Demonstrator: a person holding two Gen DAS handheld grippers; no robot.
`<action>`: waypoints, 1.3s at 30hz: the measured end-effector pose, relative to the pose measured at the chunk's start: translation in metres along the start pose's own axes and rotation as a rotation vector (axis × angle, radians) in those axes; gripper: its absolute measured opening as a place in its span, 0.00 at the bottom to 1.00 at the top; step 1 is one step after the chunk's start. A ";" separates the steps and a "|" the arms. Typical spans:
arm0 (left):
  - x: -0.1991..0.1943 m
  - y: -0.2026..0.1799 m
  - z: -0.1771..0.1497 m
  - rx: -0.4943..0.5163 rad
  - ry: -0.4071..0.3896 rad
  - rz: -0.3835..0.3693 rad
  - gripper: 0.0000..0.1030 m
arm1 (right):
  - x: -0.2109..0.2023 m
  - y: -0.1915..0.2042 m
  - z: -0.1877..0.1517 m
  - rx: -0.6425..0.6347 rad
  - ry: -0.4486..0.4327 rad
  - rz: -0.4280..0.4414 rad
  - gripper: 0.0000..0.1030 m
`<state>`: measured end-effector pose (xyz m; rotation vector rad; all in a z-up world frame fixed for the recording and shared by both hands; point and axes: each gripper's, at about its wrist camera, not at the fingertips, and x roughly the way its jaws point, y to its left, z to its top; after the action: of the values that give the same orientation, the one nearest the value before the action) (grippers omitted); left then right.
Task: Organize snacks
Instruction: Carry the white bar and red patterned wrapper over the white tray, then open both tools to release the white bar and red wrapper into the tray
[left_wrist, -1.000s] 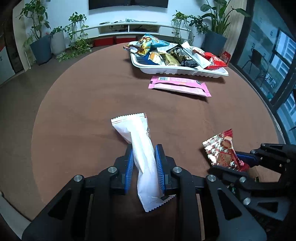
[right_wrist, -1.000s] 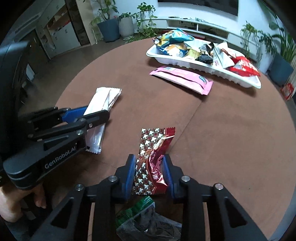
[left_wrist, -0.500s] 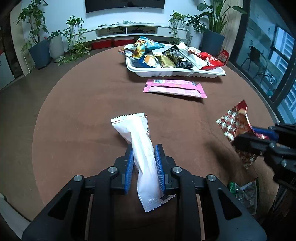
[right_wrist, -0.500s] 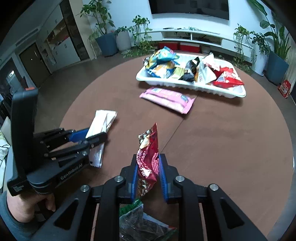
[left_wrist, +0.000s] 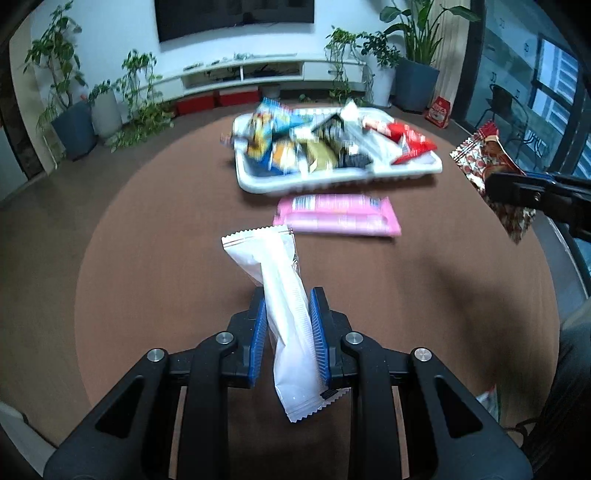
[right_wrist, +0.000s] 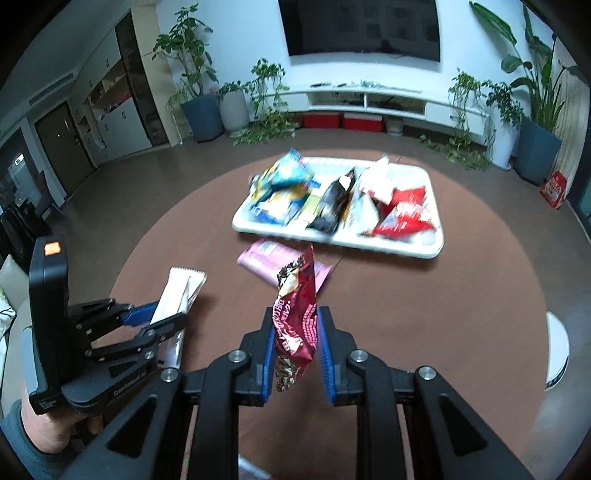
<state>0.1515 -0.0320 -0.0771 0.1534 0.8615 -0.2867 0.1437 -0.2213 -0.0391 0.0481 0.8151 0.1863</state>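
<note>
Your left gripper (left_wrist: 287, 325) is clamped on the white snack packet (left_wrist: 280, 291), its far end pointing toward the pink packet (left_wrist: 338, 216) lying flat on the round brown table (left_wrist: 166, 266); your right gripper (right_wrist: 295, 338) pinches the dark red star-printed packet (right_wrist: 297, 314), held clear of the table. Just beyond the pink packet sits the white tray (right_wrist: 332, 236), heaped with assorted snack bags.
</note>
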 end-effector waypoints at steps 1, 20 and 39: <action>-0.001 0.001 0.010 0.005 -0.012 0.000 0.21 | -0.001 -0.003 0.004 -0.002 -0.006 -0.006 0.22; 0.081 -0.004 0.164 0.104 -0.018 0.003 0.21 | 0.071 -0.074 0.119 -0.027 -0.031 -0.081 0.22; 0.172 -0.023 0.188 0.120 0.012 0.025 0.23 | 0.157 -0.069 0.123 -0.092 0.067 -0.150 0.23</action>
<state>0.3865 -0.1325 -0.0887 0.2778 0.8535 -0.3145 0.3481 -0.2563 -0.0755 -0.1064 0.8722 0.0836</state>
